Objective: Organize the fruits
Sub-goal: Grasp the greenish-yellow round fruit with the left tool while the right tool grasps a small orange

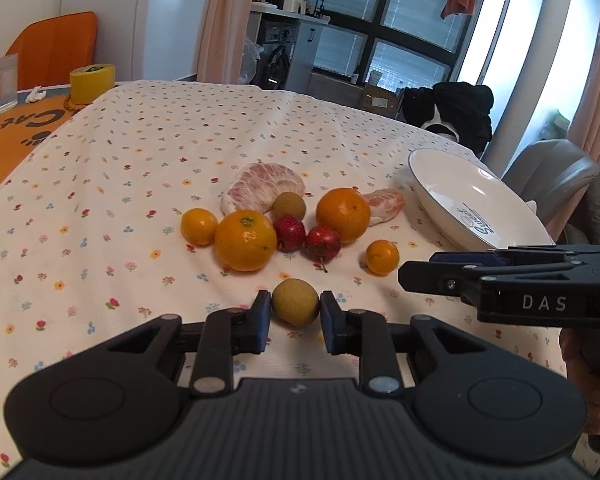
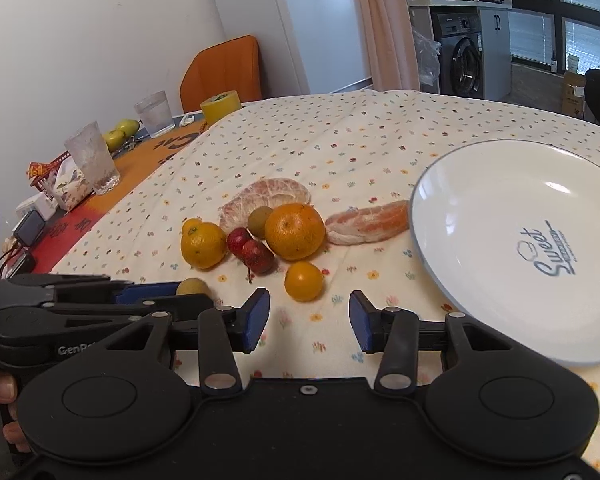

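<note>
My left gripper (image 1: 295,316) is closed onto a small tan round fruit (image 1: 296,307) that rests on the floral tablecloth, a blue pad touching each side. Behind it lies a cluster: two large oranges (image 1: 245,240) (image 1: 343,214), two small oranges (image 1: 198,226) (image 1: 382,256), two red fruits (image 1: 289,232), another tan fruit (image 1: 289,205) and peeled pomelo pieces (image 1: 260,190). My right gripper (image 2: 309,320) stands open and holds nothing, just short of a small orange (image 2: 304,286). The white plate (image 2: 500,200) sits to its right, with no fruit on it.
Glasses (image 2: 92,160), a yellow tape roll (image 2: 220,106), pears and small clutter stand on the orange mat at the table's far left. An orange chair (image 2: 224,68) is behind the table. A person's hand (image 1: 596,380) holds the right gripper's handle.
</note>
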The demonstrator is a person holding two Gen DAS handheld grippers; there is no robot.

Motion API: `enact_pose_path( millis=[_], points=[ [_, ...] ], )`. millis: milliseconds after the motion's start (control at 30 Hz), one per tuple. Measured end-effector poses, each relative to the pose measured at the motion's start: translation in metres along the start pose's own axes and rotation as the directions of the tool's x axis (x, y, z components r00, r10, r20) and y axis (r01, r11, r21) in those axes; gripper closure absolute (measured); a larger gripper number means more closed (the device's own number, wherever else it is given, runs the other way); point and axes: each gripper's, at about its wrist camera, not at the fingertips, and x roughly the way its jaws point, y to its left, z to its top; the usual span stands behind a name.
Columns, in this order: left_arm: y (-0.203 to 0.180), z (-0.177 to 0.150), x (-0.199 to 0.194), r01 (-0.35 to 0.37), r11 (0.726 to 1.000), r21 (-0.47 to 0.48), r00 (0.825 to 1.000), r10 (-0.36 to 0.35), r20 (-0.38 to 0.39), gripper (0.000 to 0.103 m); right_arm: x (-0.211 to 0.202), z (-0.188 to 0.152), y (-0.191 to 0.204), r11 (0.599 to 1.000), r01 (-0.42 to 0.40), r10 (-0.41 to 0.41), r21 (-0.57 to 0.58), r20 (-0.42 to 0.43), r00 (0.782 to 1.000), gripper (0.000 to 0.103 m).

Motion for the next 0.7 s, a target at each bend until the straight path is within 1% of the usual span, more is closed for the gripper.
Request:
enact_pose_path(
  millis=[267,467,533,567,600,700],
  points=[
    [0.011,0.004,-0.010,-0.033,0.999,-0.021,0.999,0.033,0.025,0.078,0.017,0.005,0.006,1.000,-0.006,0.006,-0.019,-0.013,1.000,0.060],
    [0.016,0.006,-0.015,-0.049,0.998,-0.029,0.998,0.050,0.036,0.078,0.021,0.004,0.006,1.000,0.000,0.000,-0.019,-0.012,1.000,0.061],
    [0.017,0.006,-0.016,-0.049,0.998,-0.033,0.998,0.050,0.040,0.078,0.023,0.005,0.006,1.000,0.005,-0.005,-0.027,-0.009,1.000,0.070],
    [0.017,0.006,-0.017,-0.050,0.998,-0.033,0.998,0.051,0.041,0.078,0.024,0.005,0.006,1.000,0.005,-0.005,-0.028,-0.010,1.000,0.078],
    [0.017,0.006,-0.017,-0.050,0.998,-0.033,0.998,0.051,0.042,0.078,0.025,0.006,0.006,1.000,0.003,-0.003,-0.025,-0.012,1.000,0.080],
    [0.016,0.005,-0.020,-0.047,0.998,-0.031,0.998,0.048,0.049,0.078,0.022,0.006,0.007,1.000,-0.003,0.003,-0.023,-0.002,1.000,0.081]
  ],
)
